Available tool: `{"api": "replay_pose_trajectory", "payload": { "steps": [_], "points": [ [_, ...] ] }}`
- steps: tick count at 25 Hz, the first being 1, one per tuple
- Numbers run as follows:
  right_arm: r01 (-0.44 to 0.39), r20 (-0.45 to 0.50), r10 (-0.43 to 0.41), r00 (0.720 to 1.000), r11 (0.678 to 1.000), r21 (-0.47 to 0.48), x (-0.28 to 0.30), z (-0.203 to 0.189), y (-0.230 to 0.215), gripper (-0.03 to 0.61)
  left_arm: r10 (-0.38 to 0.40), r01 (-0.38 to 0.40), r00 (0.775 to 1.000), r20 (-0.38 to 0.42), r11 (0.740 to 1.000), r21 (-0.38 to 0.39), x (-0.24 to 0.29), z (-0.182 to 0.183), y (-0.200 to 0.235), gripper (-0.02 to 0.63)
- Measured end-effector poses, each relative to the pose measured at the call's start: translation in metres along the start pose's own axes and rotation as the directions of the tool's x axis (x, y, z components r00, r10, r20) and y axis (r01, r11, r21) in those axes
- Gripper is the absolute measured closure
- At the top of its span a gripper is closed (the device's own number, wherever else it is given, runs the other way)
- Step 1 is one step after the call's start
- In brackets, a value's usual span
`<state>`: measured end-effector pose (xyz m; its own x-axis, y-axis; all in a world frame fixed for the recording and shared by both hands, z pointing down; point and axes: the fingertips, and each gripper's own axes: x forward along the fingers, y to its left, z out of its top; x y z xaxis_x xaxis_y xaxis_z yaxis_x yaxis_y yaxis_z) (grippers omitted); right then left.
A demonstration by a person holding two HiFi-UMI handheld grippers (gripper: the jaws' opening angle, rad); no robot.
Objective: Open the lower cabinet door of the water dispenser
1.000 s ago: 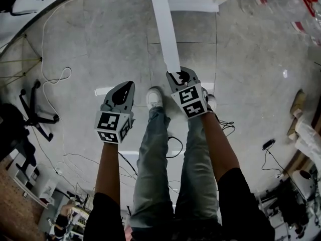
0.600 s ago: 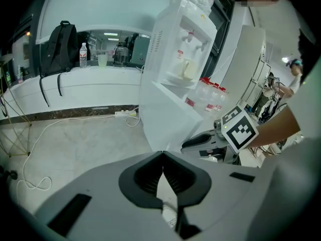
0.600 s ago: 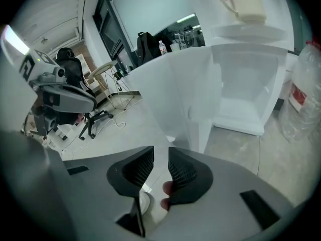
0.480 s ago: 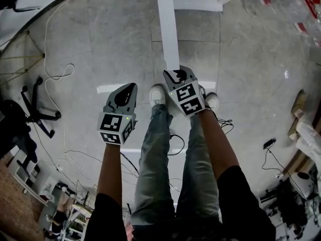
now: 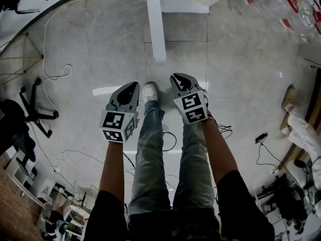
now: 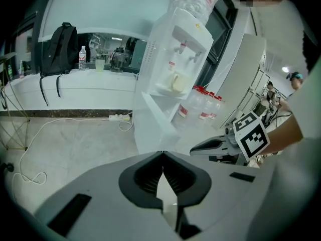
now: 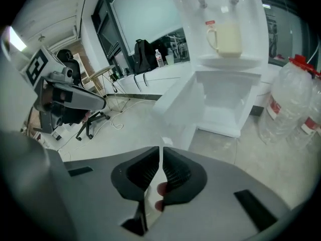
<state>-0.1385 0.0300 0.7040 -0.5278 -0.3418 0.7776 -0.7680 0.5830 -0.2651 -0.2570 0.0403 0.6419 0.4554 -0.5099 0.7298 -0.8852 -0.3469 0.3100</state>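
Left gripper [image 6: 163, 152] bottom centre, jaw tips together, nothing between them. White water dispenser [image 6: 173, 64] mid-frame with its lower cabinet door [image 6: 150, 129] swung out toward the lens and a cup [image 6: 176, 82] on its tray. Right gripper [image 6: 193, 148] at right of centre, backpack [image 6: 59, 44] upper left.

Bright, even indoor light; ceiling-lamp glare streaks on glossy floor [image 5: 100, 91]. Strong fisheye bending, dark corner vignetting. Slight overall softness.
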Motion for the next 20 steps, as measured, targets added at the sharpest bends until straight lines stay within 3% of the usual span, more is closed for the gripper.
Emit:
{"api": "replay_pose_trajectory", "payload": {
  "steps": [4, 20],
  "points": [
    [0.048, 0.039, -0.049, 0.998, 0.999, 0.013, -0.042, 0.024, -0.012, 0.563, -0.014, 0.014, 1.000, 0.015, 1.000, -0.006, -0.015, 0.022, -0.023, 0.601],
    [0.152, 0.218, -0.166, 0.962, 0.985, 0.080, -0.206, 0.135, -0.039, 0.565, -0.022, 0.021, 0.993, 0.112, 1.000, 0.006, -0.086, 0.142, -0.100, 0.601]
  ]
}}
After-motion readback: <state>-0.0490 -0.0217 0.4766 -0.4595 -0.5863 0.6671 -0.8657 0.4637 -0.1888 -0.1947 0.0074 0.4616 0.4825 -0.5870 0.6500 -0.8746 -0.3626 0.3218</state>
